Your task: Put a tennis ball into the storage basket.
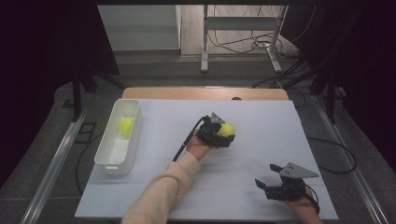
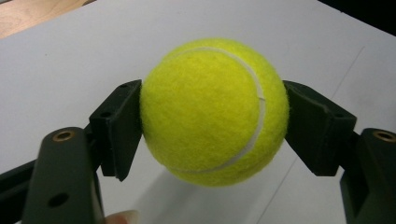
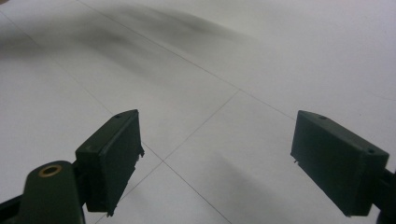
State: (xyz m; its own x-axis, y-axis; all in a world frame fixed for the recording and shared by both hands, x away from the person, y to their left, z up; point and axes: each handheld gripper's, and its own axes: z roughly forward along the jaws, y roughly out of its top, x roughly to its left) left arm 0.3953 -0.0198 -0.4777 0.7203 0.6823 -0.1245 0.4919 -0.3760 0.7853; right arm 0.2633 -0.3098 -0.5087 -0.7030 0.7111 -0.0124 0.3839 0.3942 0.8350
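**Ball clamped in left jaws, above mid-surface**

Left gripper [image 1: 223, 134] sits near the middle of the white surface [image 1: 261, 121], held out on a cream-sleeved forearm. Tennis ball [image 2: 214, 112] lodged squarely between its two jaws: one black pad presses the ball's left flank, the other its right, both in contact at about the ball's widest line. Jaws closed onto it as far as the ball allows. Ball bulges forward past the pad tips; its white seam curves down the right half. A soft shadow lies on the surface beneath the ball, so it looks lifted clear, though how high I can't tell.

Right gripper [image 1: 265, 185] rests at the near right corner of the surface, well apart from the ball. Its jaws stand wide, nothing between them but bare surface.

White bin [image 1: 131, 135] at the far left edge, long side running away from me. Second tennis ball [image 1: 126, 126] lies inside it, toward the far end.
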